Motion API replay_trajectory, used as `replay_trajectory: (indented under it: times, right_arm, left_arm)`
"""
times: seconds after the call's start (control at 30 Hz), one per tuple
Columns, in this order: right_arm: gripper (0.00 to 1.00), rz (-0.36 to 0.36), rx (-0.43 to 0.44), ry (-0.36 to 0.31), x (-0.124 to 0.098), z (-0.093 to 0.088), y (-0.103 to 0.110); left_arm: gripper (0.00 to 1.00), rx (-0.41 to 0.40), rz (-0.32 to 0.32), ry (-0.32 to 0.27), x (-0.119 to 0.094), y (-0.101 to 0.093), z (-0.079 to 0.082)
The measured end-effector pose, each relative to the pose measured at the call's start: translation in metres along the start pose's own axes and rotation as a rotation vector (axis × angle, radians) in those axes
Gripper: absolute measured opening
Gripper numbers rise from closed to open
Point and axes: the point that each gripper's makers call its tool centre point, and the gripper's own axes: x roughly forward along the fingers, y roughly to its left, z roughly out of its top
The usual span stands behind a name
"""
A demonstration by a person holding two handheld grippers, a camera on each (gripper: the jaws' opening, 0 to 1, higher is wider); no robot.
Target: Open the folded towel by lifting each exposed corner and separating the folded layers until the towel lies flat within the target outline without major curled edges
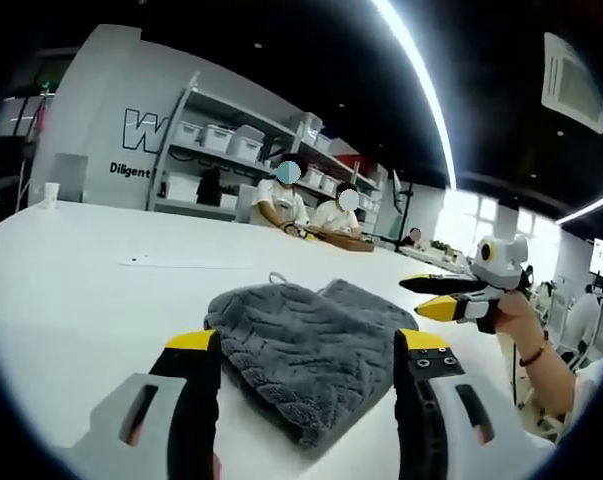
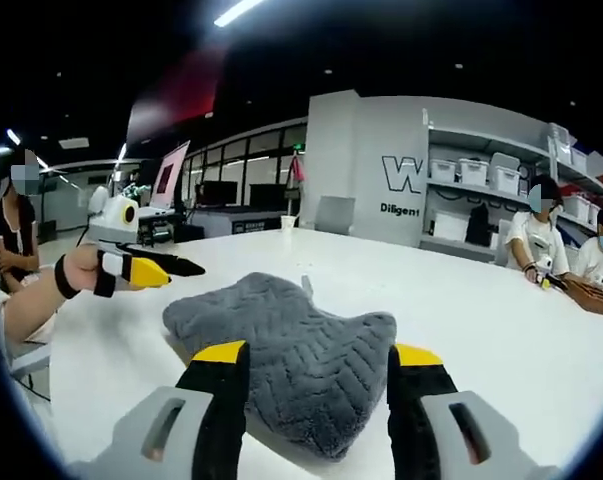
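In the left gripper view, the left gripper (image 1: pixel 308 345) has its two yellow-tipped black jaws spread wide apart, holding nothing. The folded grey towel (image 1: pixel 306 345) lies on the white table (image 1: pixel 81 290) directly ahead of these jaws; its near corner reaches down into the gap between them, with bare cloth showing between both tips. Whether the tips touch the cloth cannot be told. The towel's far edge, with a small loop tag, lies beyond the jaw tips.

Ahead and to the right of the left gripper, beyond the towel's right edge, the right gripper (image 1: pixel 433 296) is held by a hand (image 1: pixel 521 320) with a red band at the wrist. Its yellow and black jaws point toward the towel and stand slightly parted, off the cloth.

In the right gripper view, the right gripper (image 2: pixel 319 355) shows its own jaws apart and empty, with the towel (image 2: pixel 291 350) just ahead and its near corner lying between the tips. Ahead and to the left, the left gripper (image 2: pixel 176 268) is held in a hand (image 2: pixel 76 275), its tips hovering beside the towel's left edge.

Past the table sit several people (image 1: pixel 281 205) in front of shelving (image 1: pixel 231 140) stacked with white bins.
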Motion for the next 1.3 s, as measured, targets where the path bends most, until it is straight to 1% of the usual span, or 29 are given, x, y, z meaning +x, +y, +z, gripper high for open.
replay_trajectory:
  times: [0.13,0.27,0.4,0.47,0.63,0.9,1.13,1.2,1.27,1.3]
  right_arm:
    - [0.53,-0.004,0.001,-0.002,0.0,0.0,-0.001]
    - [0.53,-0.001,0.001,0.002,0.002,-0.001,-0.002]
    - [0.53,-0.004,0.005,-0.007,0.005,0.002,-0.002]
    - [0.53,-0.012,0.004,-0.007,0.006,0.002,-0.004]
    - [0.53,-0.013,0.003,-0.011,0.007,0.003,-0.005]
    - [0.53,-0.013,0.005,-0.019,0.01,0.006,-0.006]
    - [0.53,-0.012,0.01,-0.013,0.012,0.006,-0.007]
    - [0.53,-0.015,0.018,-0.016,0.012,0.006,-0.009]
    - [0.53,-0.017,0.018,-0.018,0.011,0.007,-0.01]
    - [0.53,-0.015,0.018,-0.018,0.011,0.007,-0.009]
  left_arm:
    - [0.68,0.0,0.001,0.0,0.001,0.0,-0.001]
    - [0.68,0.01,0.013,0.01,0.004,0.002,-0.004]
    - [0.67,-0.003,0.013,0.014,0.009,0.002,-0.008]
    - [0.67,-0.014,0.024,0.013,0.013,0.005,-0.006]
    - [0.67,-0.012,0.029,0.01,0.017,0.003,-0.002]
    - [0.67,-0.001,0.025,0.006,0.021,0.0,0.003]
    - [0.67,0.007,0.03,0.019,0.025,0.0,0.002]
    - [0.67,0.008,0.032,0.015,0.026,-0.001,0.003]
    - [0.67,0.022,0.029,0.029,0.027,-0.003,0.0]
    - [0.67,0.027,0.043,0.029,0.026,-0.002,0.0]
